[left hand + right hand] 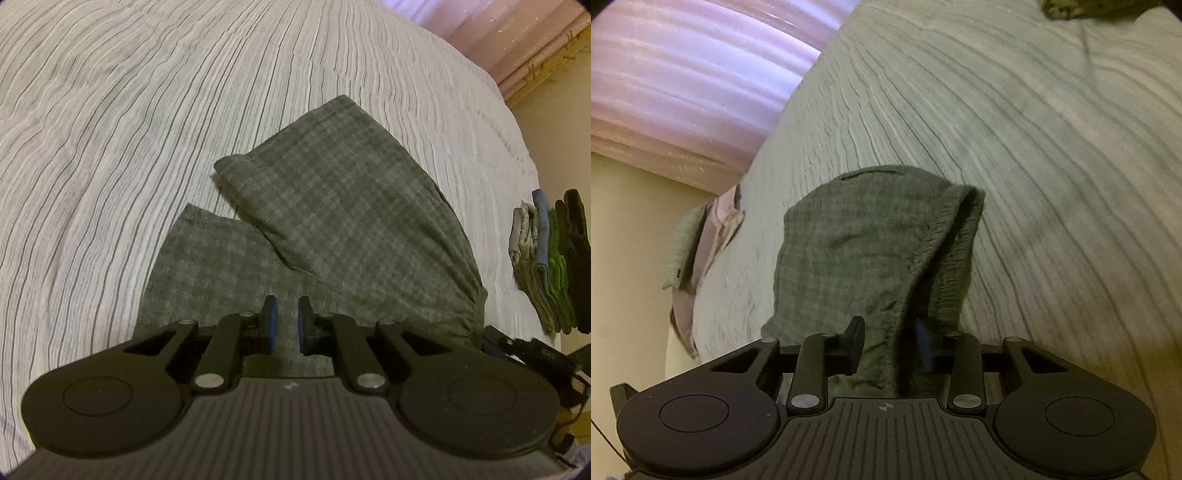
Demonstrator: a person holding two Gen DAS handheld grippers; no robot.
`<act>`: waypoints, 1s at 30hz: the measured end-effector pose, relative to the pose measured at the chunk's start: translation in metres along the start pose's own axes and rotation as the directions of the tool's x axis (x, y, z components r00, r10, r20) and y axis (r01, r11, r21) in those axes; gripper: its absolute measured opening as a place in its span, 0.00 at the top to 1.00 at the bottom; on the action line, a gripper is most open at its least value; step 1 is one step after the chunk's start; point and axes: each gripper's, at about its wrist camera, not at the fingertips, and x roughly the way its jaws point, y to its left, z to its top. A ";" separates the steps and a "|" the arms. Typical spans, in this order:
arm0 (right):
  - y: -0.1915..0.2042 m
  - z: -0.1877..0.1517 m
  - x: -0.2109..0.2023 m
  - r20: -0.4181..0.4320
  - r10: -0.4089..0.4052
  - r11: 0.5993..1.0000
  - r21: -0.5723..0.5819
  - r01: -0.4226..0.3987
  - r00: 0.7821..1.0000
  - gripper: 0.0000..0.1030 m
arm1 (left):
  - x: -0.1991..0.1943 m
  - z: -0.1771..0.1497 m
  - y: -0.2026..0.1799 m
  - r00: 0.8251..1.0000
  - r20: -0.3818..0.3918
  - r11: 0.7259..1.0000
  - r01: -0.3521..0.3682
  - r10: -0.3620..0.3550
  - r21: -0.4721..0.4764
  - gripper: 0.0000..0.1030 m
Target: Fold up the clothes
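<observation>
1. A pair of green checked shorts (332, 206) lies on a bed (129, 129) with a white striped cover.
2. One leg of the shorts is folded over the other.
3. The left gripper (287, 325) hangs just above the near part of the shorts. Its fingers (272, 321) stand a little apart and hold nothing.
4. The right gripper (890, 343) is at the stretchy waist end of the shorts (871, 251). Cloth sits bunched between its fingers (925, 345), which are partly spread. The cloth rises up from the bed there.
5. A stack of folded clothes (550, 266) sits near the bed's edge, to the right of the shorts.
6. A pink curtain (683, 74) hangs past the bed.
</observation>
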 end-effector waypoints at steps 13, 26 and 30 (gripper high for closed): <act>-0.007 -0.017 -0.015 0.071 -0.133 0.991 0.037 0.130 0.989 0.98 | -0.010 -0.015 0.008 1.000 0.009 1.000 -0.022 0.023 -0.011 0.93; 0.014 -0.054 -0.041 0.012 -0.066 0.998 0.002 0.066 0.998 0.79 | -0.015 -0.034 0.009 1.000 0.002 1.000 -0.022 0.022 -0.020 0.93; 0.015 -0.055 -0.033 0.017 -0.077 0.997 -0.021 0.078 0.997 0.54 | -0.016 -0.038 0.010 1.000 0.002 0.999 -0.024 0.024 -0.022 0.93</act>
